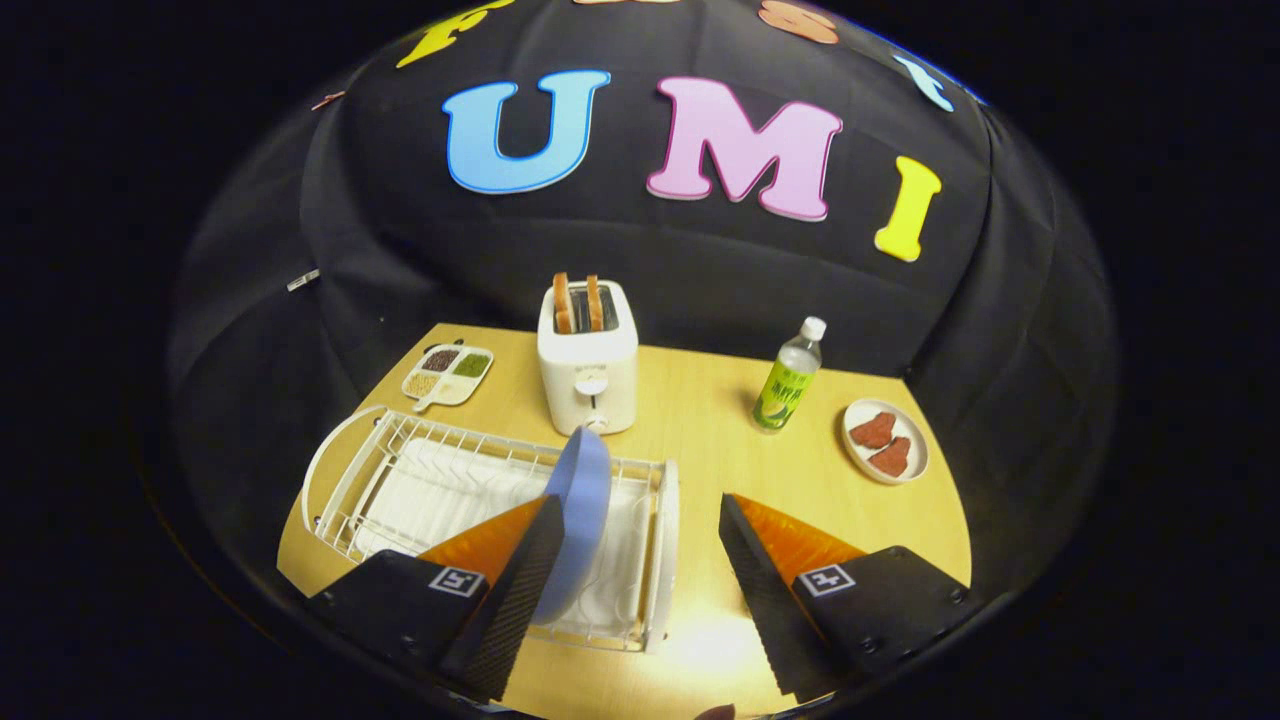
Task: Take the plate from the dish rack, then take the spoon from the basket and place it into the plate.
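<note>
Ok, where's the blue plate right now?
The blue plate stands on edge in the white dish rack, in front of the toaster, right beside one finger of the open tool.

Little can be read here. The bottle [788,378] on the counter [700,420] carries a green label with printing, but it is too small and blurred to make out. The toaster [588,365] bears a faint mark above its dial, perhaps a brand, likewise unreadable. Each of the tongs' [640,565] fingers [505,590] carries a square black-and-white marker tag, a pattern and no lettering.
</note>
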`<action>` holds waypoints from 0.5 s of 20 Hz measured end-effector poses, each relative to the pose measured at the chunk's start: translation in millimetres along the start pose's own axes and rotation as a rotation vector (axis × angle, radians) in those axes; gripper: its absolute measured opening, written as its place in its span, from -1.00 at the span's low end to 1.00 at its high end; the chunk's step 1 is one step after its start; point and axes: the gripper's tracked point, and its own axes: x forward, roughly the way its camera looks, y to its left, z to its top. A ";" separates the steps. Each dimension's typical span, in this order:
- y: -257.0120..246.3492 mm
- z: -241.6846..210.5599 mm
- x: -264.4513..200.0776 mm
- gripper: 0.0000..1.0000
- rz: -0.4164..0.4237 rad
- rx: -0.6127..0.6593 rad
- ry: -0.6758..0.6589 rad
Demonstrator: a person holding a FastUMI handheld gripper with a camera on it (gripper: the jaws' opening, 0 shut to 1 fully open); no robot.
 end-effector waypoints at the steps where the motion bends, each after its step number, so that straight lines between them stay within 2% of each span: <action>1: 2.7 -6.1 6.5 0.81 0.002 0.008 0.028; 4: 19.8 -25.4 22.2 0.86 0.015 0.026 0.105; 6: 19.2 -37.9 33.0 0.79 -0.018 0.003 0.146; 7: 18.1 -45.5 36.9 0.58 -0.039 -0.007 0.177; 9: 13.5 -55.2 45.1 -0.25 -0.107 -0.013 0.237; 10: 8.2 -55.5 45.4 -0.26 -0.145 -0.026 0.247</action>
